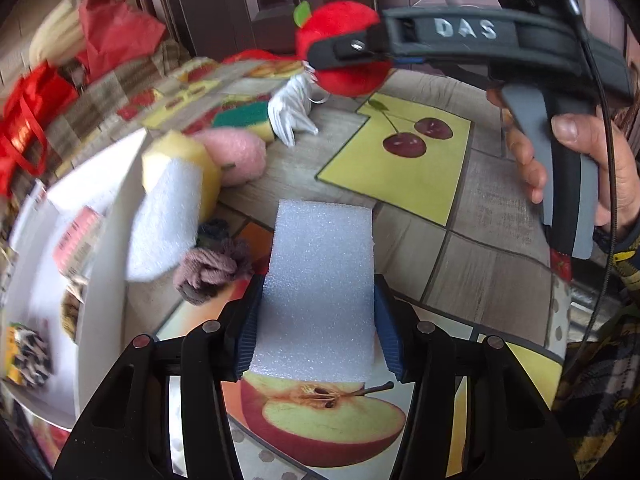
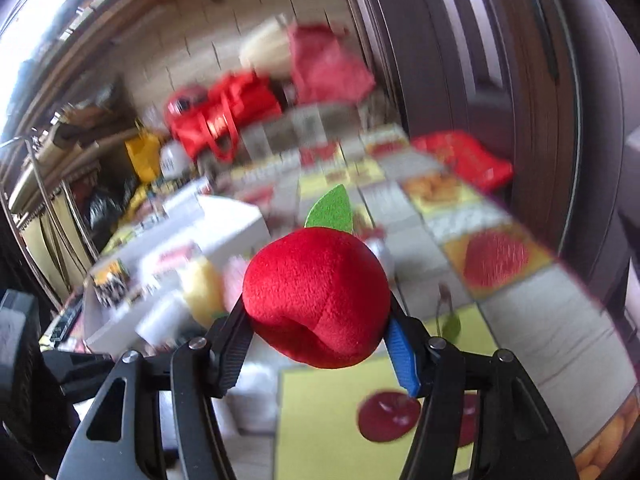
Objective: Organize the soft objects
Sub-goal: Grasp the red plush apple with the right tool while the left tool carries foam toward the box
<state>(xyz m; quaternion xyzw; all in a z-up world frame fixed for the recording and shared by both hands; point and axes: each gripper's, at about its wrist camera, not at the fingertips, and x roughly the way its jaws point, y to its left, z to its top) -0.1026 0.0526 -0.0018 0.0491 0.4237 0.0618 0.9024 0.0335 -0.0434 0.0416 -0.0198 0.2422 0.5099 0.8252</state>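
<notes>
Right wrist, red plush apple (image 2: 316, 300), green leaf (image 2: 330, 208)

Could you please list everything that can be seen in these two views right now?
plush apple: one, red with green leaf, held in the air by the right claw
foam sheet: one, white, between the left claw's fingers
sponge: one, yellow with green top, far side of table
yellow sponge: one, white face, by the box
pink soft toy: one, beside the yellow sponge
yarn bundle: one, mauve-brown, left of the foam
white cloth: one, below the apple
white box: one, left edge of table
tablecloth: one, fruit print
red bag: one, far left
left claw: black, blue pads
right claw: black
hand: one, gripping the right handle
</notes>
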